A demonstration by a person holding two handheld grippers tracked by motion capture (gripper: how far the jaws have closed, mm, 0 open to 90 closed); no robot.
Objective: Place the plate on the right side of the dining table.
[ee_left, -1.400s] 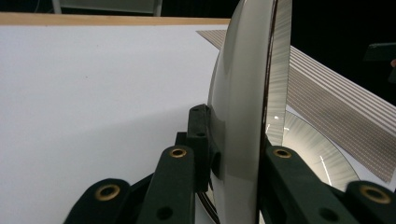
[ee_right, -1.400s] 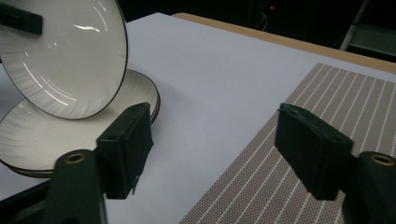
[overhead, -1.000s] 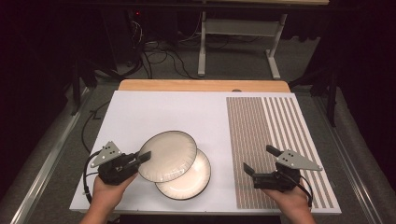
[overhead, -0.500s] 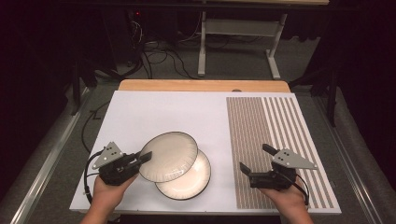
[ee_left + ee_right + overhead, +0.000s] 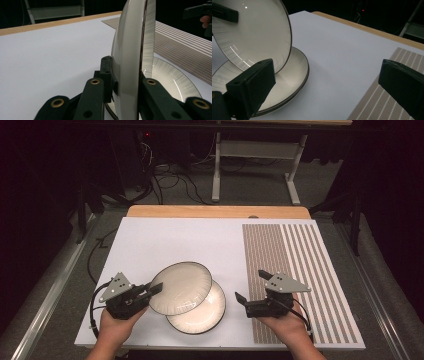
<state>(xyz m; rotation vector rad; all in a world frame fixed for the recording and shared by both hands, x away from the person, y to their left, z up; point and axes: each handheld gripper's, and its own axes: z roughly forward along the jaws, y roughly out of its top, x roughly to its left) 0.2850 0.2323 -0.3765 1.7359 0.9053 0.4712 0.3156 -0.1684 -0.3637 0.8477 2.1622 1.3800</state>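
Edgewise, left gripper [image 5: 125, 85] pinches upper plate [image 5: 131, 50] (rim hairline)

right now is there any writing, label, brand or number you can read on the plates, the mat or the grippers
None: no word, number, brand or sign can be read.
Lifted plate, clamped in the left gripper: only a dark rim line and fine radial streaks.
Lower plate: the same pattern, no lettering.
Striped mat: plain stripes.
Right gripper, jaws open: grey top plate and black jaws unmarked.
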